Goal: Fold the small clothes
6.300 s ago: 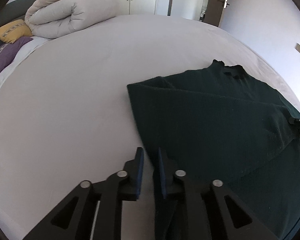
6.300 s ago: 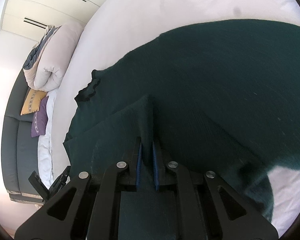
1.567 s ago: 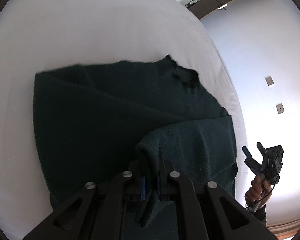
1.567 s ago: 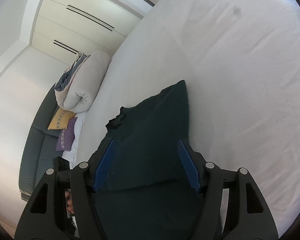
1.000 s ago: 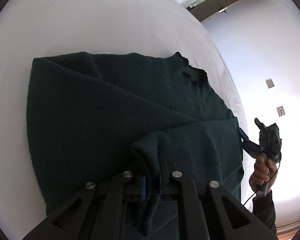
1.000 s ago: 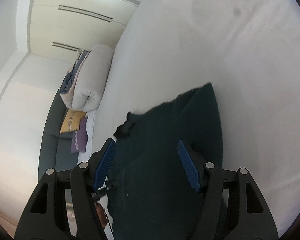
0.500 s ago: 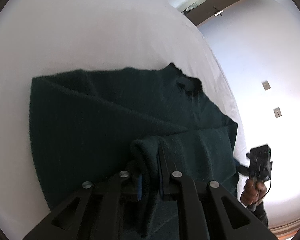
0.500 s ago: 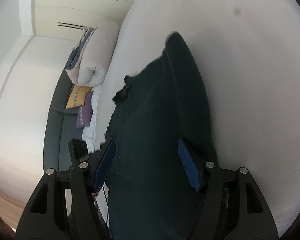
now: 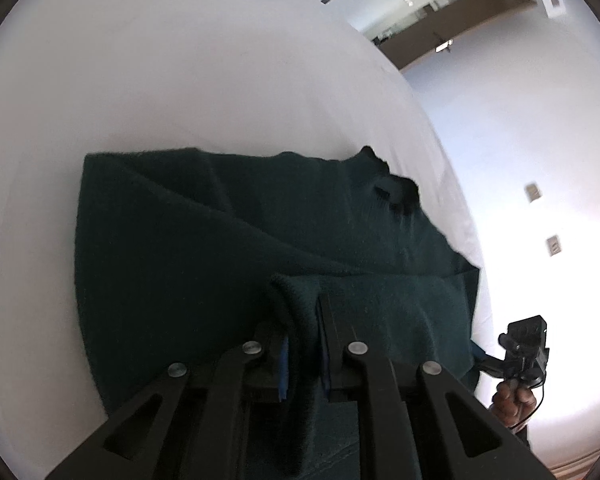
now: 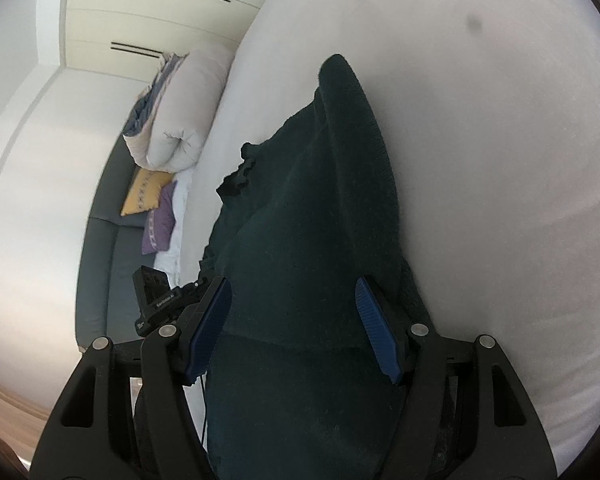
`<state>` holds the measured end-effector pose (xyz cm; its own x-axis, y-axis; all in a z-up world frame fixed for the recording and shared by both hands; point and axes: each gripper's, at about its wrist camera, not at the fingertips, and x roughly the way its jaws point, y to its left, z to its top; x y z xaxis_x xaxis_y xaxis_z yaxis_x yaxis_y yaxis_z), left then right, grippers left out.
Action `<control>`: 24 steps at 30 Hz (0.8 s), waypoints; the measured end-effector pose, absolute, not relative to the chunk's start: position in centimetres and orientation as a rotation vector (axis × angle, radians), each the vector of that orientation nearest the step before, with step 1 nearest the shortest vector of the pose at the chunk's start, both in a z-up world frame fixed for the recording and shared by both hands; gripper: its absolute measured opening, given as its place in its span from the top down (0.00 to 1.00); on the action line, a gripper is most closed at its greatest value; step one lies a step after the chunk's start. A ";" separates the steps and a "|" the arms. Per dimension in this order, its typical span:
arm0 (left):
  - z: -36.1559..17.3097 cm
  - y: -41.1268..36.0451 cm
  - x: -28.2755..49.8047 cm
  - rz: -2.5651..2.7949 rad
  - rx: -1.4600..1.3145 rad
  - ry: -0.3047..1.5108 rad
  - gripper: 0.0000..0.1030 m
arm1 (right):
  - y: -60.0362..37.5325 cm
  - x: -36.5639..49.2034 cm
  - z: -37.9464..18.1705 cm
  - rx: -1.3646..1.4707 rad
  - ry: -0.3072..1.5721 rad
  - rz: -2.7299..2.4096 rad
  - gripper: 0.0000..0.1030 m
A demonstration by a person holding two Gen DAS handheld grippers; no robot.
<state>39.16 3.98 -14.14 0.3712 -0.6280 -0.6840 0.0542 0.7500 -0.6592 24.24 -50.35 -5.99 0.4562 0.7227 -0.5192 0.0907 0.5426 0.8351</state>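
Bedroom; white bed [image 9: 180,80] carries the work, with broad bare sheet beyond the garment toward the far edge. Dark green sweater [image 9: 188,248] lies partly folded near the bed's right edge, collar [image 9: 396,190] toward the far side, one panel doubled back over the body. Left gripper [image 9: 302,344]: fingers closed on a raised fold of the sweater, knit bunched between the pads. Right gripper [image 10: 294,328]: fingers spread wide, sweater fabric lying between them; contact with the pads cannot be told. In the right wrist view, rolled duvet [image 10: 180,120] sits at the bed's far left corner, yellow cushion [image 10: 144,192] and purple cushion [image 10: 160,224] beside it on a grey sofa [image 10: 100,272]. Wardrobe doors [image 10: 160,12] behind.
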 end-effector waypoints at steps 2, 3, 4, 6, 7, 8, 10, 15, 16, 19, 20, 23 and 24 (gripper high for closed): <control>-14.1 3.8 39.1 -0.475 -0.580 1.111 0.86 | -51.0 24.3 -4.5 0.942 1.007 0.475 0.37; -14.2 3.7 39.2 -0.472 -0.575 1.111 0.86 | -51.4 24.4 -3.7 0.954 0.973 0.485 0.37; -14.2 3.6 39.3 -0.470 -0.578 1.110 0.86 | -51.9 24.8 -2.9 0.972 0.934 0.490 0.37; -14.3 3.7 39.3 -0.465 -0.579 1.105 0.86 | -52.4 26.2 -2.4 1.008 0.897 0.476 0.37; -14.4 3.7 39.2 -0.462 -0.577 1.101 0.86 | -52.5 26.9 -2.5 1.023 0.898 0.475 0.37; -14.4 3.6 39.1 -0.459 -0.575 1.097 0.86 | -52.2 27.8 -2.8 1.035 0.910 0.475 0.37; -14.4 3.3 39.0 -0.452 -0.568 1.090 0.86 | -51.0 29.0 -3.6 1.034 0.962 0.480 0.37; -14.3 2.8 39.1 -0.445 -0.549 1.091 0.86 | -48.6 29.9 -6.4 0.984 1.018 0.437 0.39; -14.3 2.8 39.1 -0.445 -0.546 1.088 0.86 | -49.8 30.0 -7.1 1.057 0.976 0.424 0.40; -14.2 2.6 39.1 -0.447 -0.540 1.079 0.86 | -52.7 30.8 -8.4 1.218 0.890 0.357 0.43; -14.2 2.6 39.0 -0.448 -0.540 1.077 0.86 | -53.3 31.3 -8.3 1.215 0.881 0.328 0.43; -14.3 2.9 38.9 -0.451 -0.540 1.071 0.86 | -52.6 31.8 -7.6 1.138 0.938 0.343 0.41; -14.3 3.0 38.8 -0.453 -0.546 1.071 0.86 | -51.9 31.6 -7.1 1.093 0.959 0.366 0.41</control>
